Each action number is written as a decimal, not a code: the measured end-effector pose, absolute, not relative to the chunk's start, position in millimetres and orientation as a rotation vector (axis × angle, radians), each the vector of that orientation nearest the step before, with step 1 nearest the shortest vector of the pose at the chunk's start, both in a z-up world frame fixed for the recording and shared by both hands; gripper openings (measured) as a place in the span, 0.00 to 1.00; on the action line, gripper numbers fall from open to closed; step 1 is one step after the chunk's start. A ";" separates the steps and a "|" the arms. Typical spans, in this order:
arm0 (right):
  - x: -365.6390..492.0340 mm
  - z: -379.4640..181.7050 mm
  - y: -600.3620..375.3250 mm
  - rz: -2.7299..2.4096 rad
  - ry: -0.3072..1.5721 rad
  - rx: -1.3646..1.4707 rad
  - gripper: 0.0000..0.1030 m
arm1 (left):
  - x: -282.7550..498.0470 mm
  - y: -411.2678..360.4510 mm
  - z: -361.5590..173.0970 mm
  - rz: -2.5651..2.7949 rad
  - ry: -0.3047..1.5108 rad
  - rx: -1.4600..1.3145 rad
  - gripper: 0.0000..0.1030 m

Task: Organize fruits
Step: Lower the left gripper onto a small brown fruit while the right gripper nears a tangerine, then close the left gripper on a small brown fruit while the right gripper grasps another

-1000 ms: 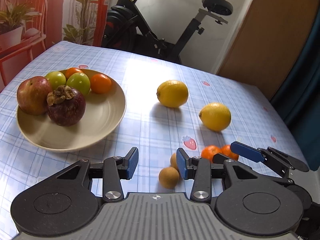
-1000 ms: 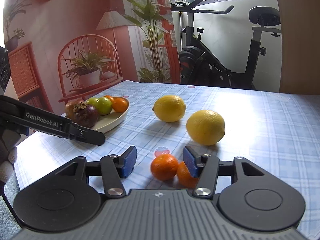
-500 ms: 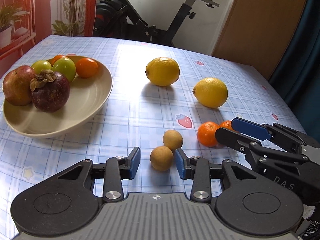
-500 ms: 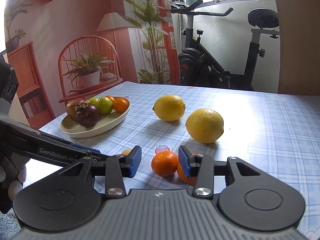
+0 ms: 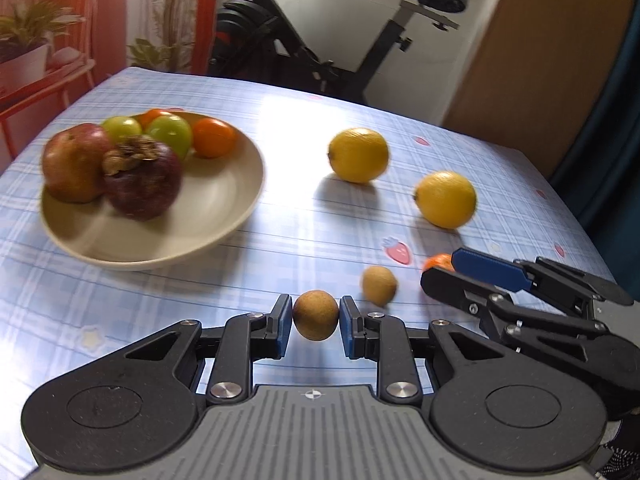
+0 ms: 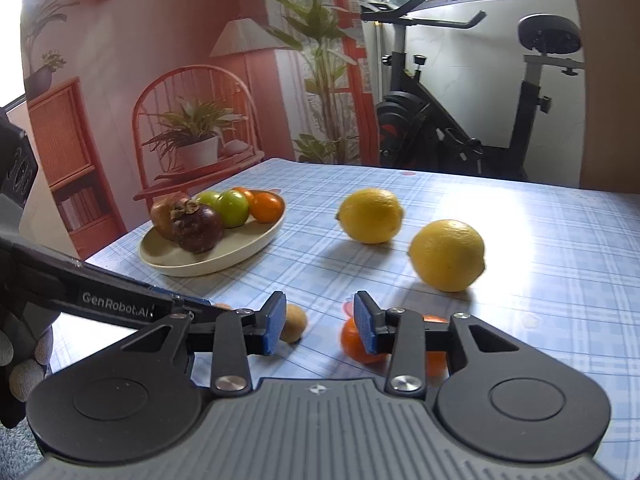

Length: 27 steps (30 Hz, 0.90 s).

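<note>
left gripper (image 5: pixel 315 317): we see the jaws nearly shut, both blue pads pressed on a small brown round fruit, likely a longan (image 5: pixel 315 315). Closed down onto it within the last second.
right gripper (image 6: pixel 320 322): jaws have been narrowing, a clear gap left between the pads. Nothing is between them in the right wrist view. The right pad (image 6: pixel 366 328) sits in front of the near tangerine (image 6: pixel 354 342); we can't tell if it touches.
held longan: near edge of the table (image 5: pixel 280 240), centred between the left pads. In the right wrist view it hides behind the left gripper's finger.
second longan (image 5: pixel 379 285): on the cloth, just right of and slightly beyond the held one. In the right wrist view it lies just beside the right gripper's left pad, half covered by it.
tangerines: two, near right. The left wrist view shows only a sliver of one, behind the right gripper's blue pad. In the right wrist view the second tangerine (image 6: pixel 434 356) is mostly covered by the finger linkage.
lemons: far lemon (image 5: pixel 358 155) and right lemon (image 5: pixel 445 199), well beyond both grippers, apart from each other.
plate (image 5: pixel 224 208): far left, holding a mangosteen (image 5: pixel 142 184), a reddish fruit, two green fruits and orange ones. One orange fruit is mostly hidden behind the green pair.
blur: left wrist view smeared, plate and lemon edges soft.
hand (image 6: pixel 24 364): gloved, cut off at the left frame edge.
</note>
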State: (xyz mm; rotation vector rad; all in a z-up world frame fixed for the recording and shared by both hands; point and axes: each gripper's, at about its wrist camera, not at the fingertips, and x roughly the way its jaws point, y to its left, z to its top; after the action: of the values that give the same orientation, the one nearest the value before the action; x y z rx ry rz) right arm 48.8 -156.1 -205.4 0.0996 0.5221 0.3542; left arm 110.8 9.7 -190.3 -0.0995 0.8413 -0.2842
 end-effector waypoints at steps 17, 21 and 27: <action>79.2 -229.2 -117.6 0.338 0.623 -0.008 0.27 | 102.7 41.3 -183.8 -0.184 0.796 -0.143 0.26; 79.2 -229.6 -120.1 0.347 0.631 0.007 0.27 | 101.2 39.2 -184.0 -0.193 0.795 -0.138 0.26; 78.4 -228.8 -122.1 0.353 0.630 0.019 0.27 | 99.4 41.5 -184.1 -0.196 0.796 -0.137 0.26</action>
State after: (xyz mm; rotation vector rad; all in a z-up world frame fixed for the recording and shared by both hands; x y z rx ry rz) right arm 78.4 -122.1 -228.8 0.0193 0.6300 0.3535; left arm 99.4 41.5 -184.1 -0.1366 0.7958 -0.1956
